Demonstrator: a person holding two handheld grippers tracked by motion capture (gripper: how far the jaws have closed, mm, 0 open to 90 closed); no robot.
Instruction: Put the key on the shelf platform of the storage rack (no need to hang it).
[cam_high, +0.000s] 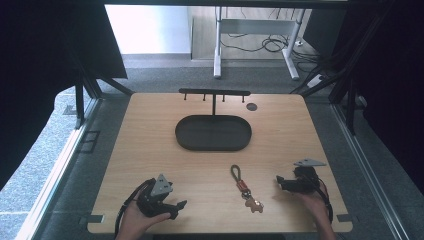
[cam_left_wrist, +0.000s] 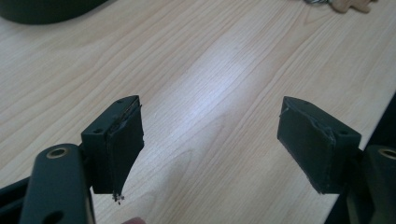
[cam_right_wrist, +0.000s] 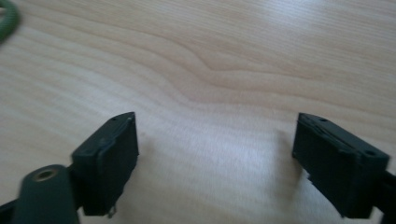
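Observation:
A keychain (cam_high: 245, 186) with a green braided loop, a red band and a small tan dog charm lies on the wooden table (cam_high: 150, 150) between my two grippers. My left gripper (cam_high: 179, 206) rests near the front left edge, held in a hand, jaws wide open and empty (cam_left_wrist: 210, 140). My right gripper (cam_high: 280, 181) sits at the front right, pointing left toward the keychain, jaws open over bare wood (cam_right_wrist: 215, 154). A bit of the green loop (cam_right_wrist: 7, 18) shows at the top left of the right gripper view; the tan charm (cam_left_wrist: 348, 4) peeks in at the top of the left gripper view.
A dark oval tray (cam_high: 213, 132) sits in the middle of the table, with a black T-shaped hook rack (cam_high: 214, 93) standing behind it. A small dark round disc (cam_high: 251, 106) lies at the back right. The tray's rim (cam_left_wrist: 42, 11) shows top left in the left gripper view.

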